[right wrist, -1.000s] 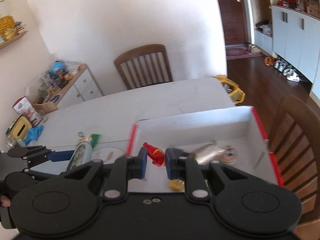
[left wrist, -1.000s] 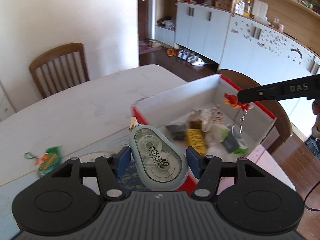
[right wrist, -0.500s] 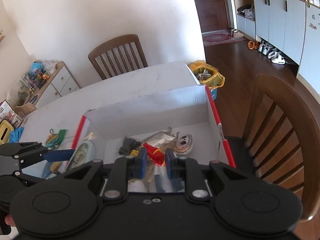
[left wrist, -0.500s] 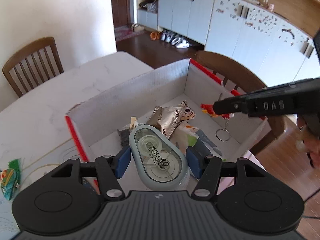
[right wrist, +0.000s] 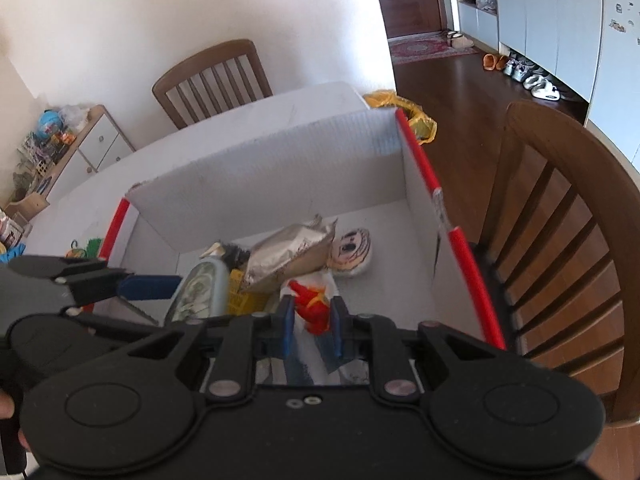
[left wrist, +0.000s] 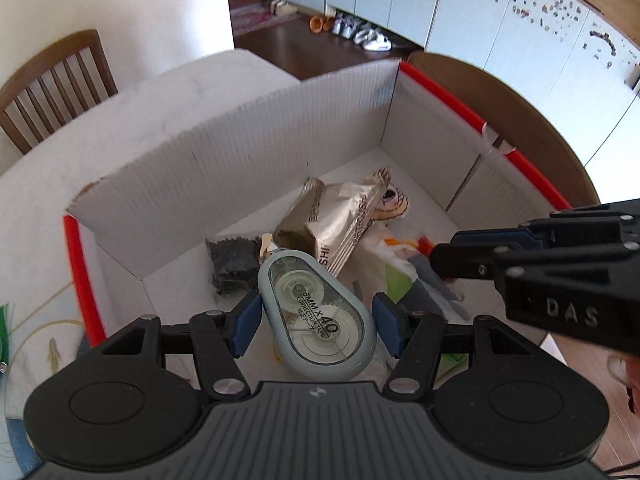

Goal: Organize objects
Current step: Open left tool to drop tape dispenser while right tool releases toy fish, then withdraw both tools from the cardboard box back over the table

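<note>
White bench [left wrist: 132,120] with a matte, faintly scuffed top; slatted wooden chair [left wrist: 52,92] at 10 o'clock, dark wood floor and pale cabinet doors [left wrist: 500,28] at 1 o'clock. On the bench, a white corrugated box [left wrist: 248,152] with red-edged rims, open at the top. Inside it: a crinkled silver-and-tan foil packet [left wrist: 336,220], a flat round cartoon face [right wrist: 352,246], a dark knitted square [left wrist: 232,264], a yellow pack [right wrist: 240,300].

Left claw [left wrist: 316,320] over the box, blue pads close beside a grey teardrop correction tape [left wrist: 320,316] with a clear window reading "5MM x 40"; contact with the pads not clear, so cannot tell whether gripped or released.

Right claw [right wrist: 310,324] at 3 o'clock in the left view, low inside the box, closed on a small red figure [right wrist: 312,306] with a yellow streak.

Second curved wooden chair [right wrist: 560,220] just beyond the box's right wall; yellow bag [right wrist: 404,110] on the floor at 12 o'clock.
</note>
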Demonstrator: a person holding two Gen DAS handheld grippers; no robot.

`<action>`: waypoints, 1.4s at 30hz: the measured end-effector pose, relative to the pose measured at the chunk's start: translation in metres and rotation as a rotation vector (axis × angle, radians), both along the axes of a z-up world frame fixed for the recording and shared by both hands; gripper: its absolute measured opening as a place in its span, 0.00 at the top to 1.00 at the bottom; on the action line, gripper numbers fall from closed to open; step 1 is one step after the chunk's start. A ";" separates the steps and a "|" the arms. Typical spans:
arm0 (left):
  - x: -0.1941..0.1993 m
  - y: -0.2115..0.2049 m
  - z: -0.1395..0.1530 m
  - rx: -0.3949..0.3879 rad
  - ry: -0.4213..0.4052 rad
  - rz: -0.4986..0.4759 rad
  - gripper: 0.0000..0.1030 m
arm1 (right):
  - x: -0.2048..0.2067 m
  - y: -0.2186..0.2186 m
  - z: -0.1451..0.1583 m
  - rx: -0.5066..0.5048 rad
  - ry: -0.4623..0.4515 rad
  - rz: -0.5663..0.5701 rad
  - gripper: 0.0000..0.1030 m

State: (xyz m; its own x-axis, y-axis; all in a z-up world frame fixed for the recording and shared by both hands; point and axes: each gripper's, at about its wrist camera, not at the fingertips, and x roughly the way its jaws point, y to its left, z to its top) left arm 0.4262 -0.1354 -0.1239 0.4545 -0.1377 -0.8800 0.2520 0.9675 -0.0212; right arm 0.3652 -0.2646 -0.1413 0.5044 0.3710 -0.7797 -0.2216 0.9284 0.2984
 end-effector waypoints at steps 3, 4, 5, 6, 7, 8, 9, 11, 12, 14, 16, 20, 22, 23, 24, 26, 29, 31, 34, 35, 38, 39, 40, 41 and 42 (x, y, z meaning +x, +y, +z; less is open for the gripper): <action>0.003 -0.003 -0.006 0.026 0.018 -0.010 0.41 | -0.002 0.002 -0.002 0.002 0.014 0.013 0.85; 0.004 -0.004 -0.007 0.028 0.024 -0.012 0.41 | -0.003 0.002 -0.002 0.005 0.014 0.021 0.85; 0.005 -0.004 -0.008 0.028 0.030 -0.014 0.41 | -0.004 0.003 -0.001 0.005 0.013 0.024 0.85; 0.006 -0.005 -0.008 0.029 0.034 -0.014 0.42 | -0.004 0.003 -0.001 0.004 0.013 0.026 0.85; 0.006 -0.004 -0.009 0.029 0.040 -0.014 0.42 | -0.004 0.002 -0.001 0.005 0.014 0.026 0.83; 0.007 -0.004 -0.010 0.025 0.049 -0.012 0.42 | -0.004 0.002 -0.001 0.006 0.016 0.026 0.82; 0.008 -0.003 -0.011 0.020 0.055 -0.009 0.42 | -0.004 0.001 0.000 0.006 0.018 0.028 0.79; 0.008 -0.002 -0.012 0.015 0.059 -0.004 0.42 | -0.006 -0.002 0.000 0.006 0.019 0.032 0.78; 0.007 -0.001 -0.011 0.014 0.057 -0.003 0.42 | -0.007 -0.003 0.001 0.009 0.020 0.034 0.76; 0.006 0.000 -0.010 0.010 0.049 0.001 0.42 | -0.007 -0.004 0.001 0.012 0.021 0.035 0.76; 0.006 0.002 -0.008 0.003 0.040 0.008 0.42 | -0.008 -0.005 0.002 0.012 0.020 0.037 0.74; 0.002 0.005 -0.001 -0.015 0.015 0.019 0.41 | -0.011 -0.007 0.005 0.021 0.016 0.035 0.70; 0.000 0.006 0.002 -0.019 0.000 0.024 0.40 | -0.012 -0.007 0.008 0.020 0.008 0.036 0.66; -0.002 0.007 0.004 -0.022 -0.008 0.026 0.40 | -0.013 -0.008 0.009 0.020 0.004 0.037 0.65; -0.005 0.009 0.007 -0.027 -0.015 0.028 0.40 | -0.014 -0.008 0.010 0.021 0.001 0.039 0.64; -0.007 0.013 0.010 -0.036 -0.029 0.038 0.40 | -0.015 -0.009 0.013 0.023 -0.004 0.040 0.62; -0.012 0.018 0.016 -0.046 -0.046 0.050 0.39 | -0.018 -0.010 0.018 0.028 -0.012 0.046 0.60; -0.015 0.020 0.021 -0.052 -0.059 0.056 0.39 | -0.021 -0.010 0.022 0.029 -0.020 0.053 0.58; -0.022 0.027 0.029 -0.078 -0.075 0.073 0.36 | -0.027 -0.011 0.028 0.031 -0.036 0.063 0.53; -0.023 0.027 0.031 -0.083 -0.081 0.076 0.35 | -0.028 -0.011 0.030 0.029 -0.043 0.066 0.52; -0.029 0.031 0.038 -0.089 -0.108 0.080 0.35 | -0.033 -0.010 0.037 0.030 -0.063 0.073 0.47; -0.032 0.032 0.041 -0.092 -0.115 0.080 0.34 | -0.035 -0.009 0.039 0.031 -0.069 0.076 0.46; -0.035 0.034 0.045 -0.100 -0.123 0.080 0.34 | -0.037 -0.009 0.042 0.031 -0.076 0.079 0.45; -0.037 0.035 0.047 -0.106 -0.129 0.080 0.34 | -0.038 -0.008 0.044 0.032 -0.082 0.082 0.45; -0.039 0.037 0.049 -0.113 -0.133 0.081 0.34 | -0.040 -0.007 0.046 0.033 -0.088 0.085 0.43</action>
